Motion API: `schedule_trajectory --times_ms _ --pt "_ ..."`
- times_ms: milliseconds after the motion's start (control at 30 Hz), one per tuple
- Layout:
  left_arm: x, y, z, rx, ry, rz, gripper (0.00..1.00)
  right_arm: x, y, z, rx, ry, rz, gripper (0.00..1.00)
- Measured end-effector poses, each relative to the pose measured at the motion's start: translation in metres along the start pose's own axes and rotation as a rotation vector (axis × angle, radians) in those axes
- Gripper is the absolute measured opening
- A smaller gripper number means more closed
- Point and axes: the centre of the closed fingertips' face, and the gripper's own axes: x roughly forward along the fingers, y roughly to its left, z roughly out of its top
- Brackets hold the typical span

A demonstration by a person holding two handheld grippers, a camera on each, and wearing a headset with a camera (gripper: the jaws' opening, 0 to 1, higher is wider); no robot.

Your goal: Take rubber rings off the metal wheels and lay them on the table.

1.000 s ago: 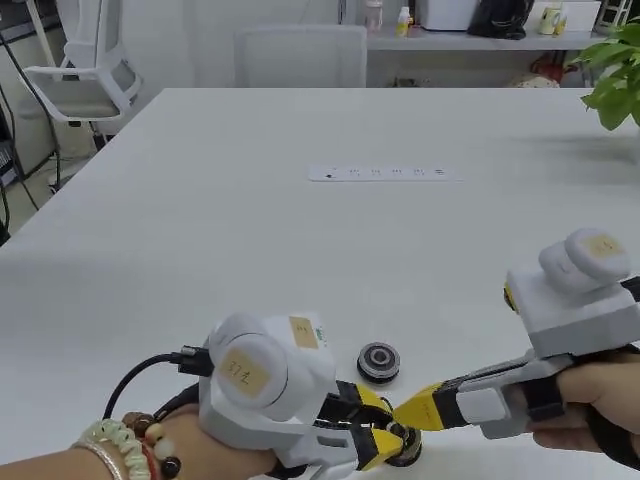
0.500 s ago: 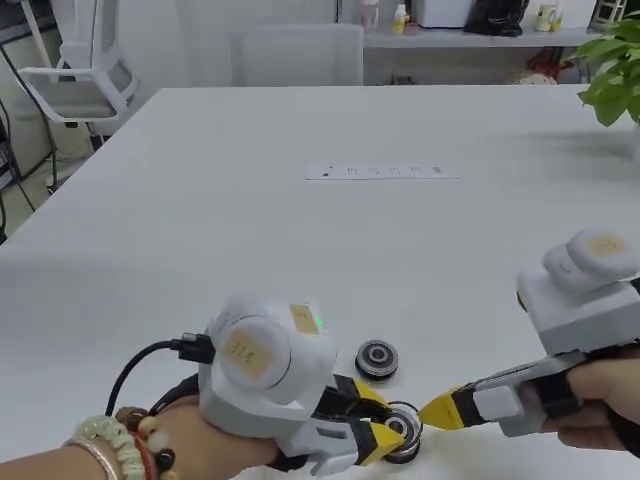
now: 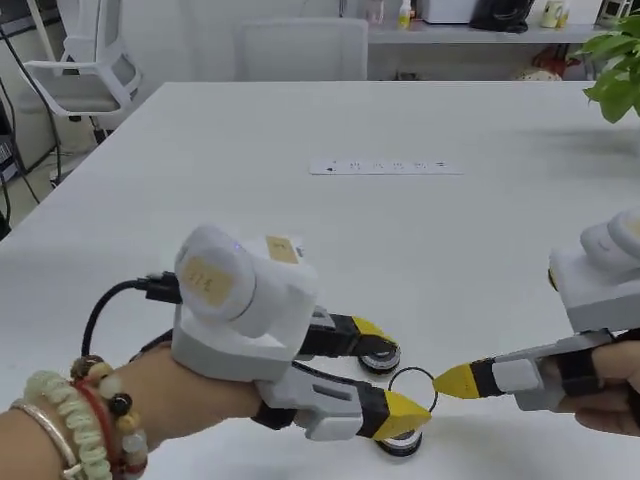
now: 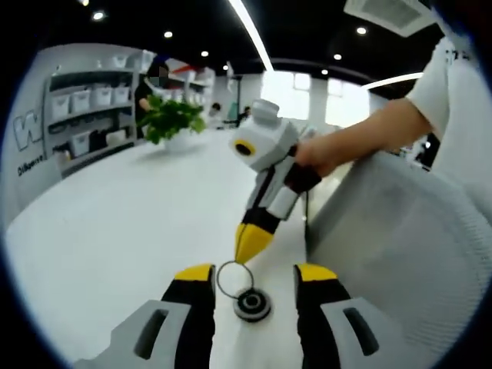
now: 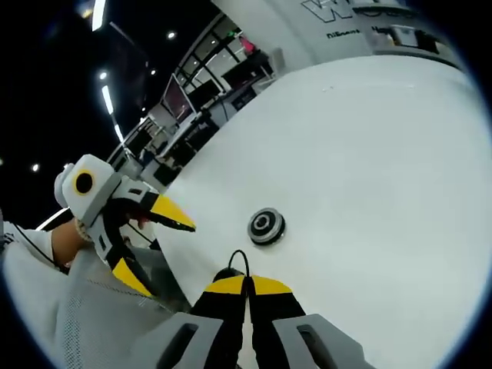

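My right gripper [image 3: 450, 382] comes in from the right, shut on a thin black rubber ring [image 3: 412, 385] that hangs just above the white table [image 3: 300, 220]. The ring [image 5: 237, 258] pokes out past its shut yellow tips [image 5: 247, 286]. My left gripper [image 3: 392, 378] is open, its jaws spread either side of the ring [image 4: 234, 278] and the right gripper [image 4: 247, 250]. One metal wheel [image 4: 252, 304] lies on the table between and below those jaws, partly hidden under the lower jaw [image 3: 400, 442]. A second wheel [image 3: 382, 358] lies just behind the upper jaw [image 5: 266, 226].
A white power strip [image 3: 386, 167] lies flat at the table's middle. A green plant [image 3: 615, 70] stands at the far right corner. Chairs [image 3: 300, 50] stand behind the far edge, and another [image 3: 80, 70] stands at the left.
My left gripper has opened off the wheel and lifted. The right gripper has drawn back to the right with the ring now free of the wheel.
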Motion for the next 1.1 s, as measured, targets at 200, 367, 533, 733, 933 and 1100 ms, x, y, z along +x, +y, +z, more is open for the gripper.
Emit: schedule_trajectory --times_ms 200,367,533,733,933,1100 --pt "-0.019 -0.002 0.007 0.086 0.052 -0.020 0.58 -0.007 -0.006 0.004 -0.021 -0.019 -0.040 0.00" --pt "-0.039 -0.006 0.018 0.096 0.029 -0.009 0.61 -0.012 -0.007 0.009 -0.019 -0.046 -0.045 0.00" --pt "-0.062 0.001 0.015 0.088 0.030 0.052 0.66 -0.018 -0.007 0.016 -0.020 -0.077 -0.049 0.00" --pt "-0.092 0.010 0.005 0.043 0.018 0.138 0.67 -0.023 -0.006 0.023 -0.013 -0.113 -0.047 0.00" --pt "-0.116 0.017 -0.010 0.012 0.040 0.213 0.67 -0.029 -0.001 0.033 -0.016 -0.158 -0.035 0.00" --pt "-0.124 0.015 -0.021 -0.017 0.045 0.232 0.67 -0.029 0.009 0.041 0.000 -0.192 0.004 0.00"
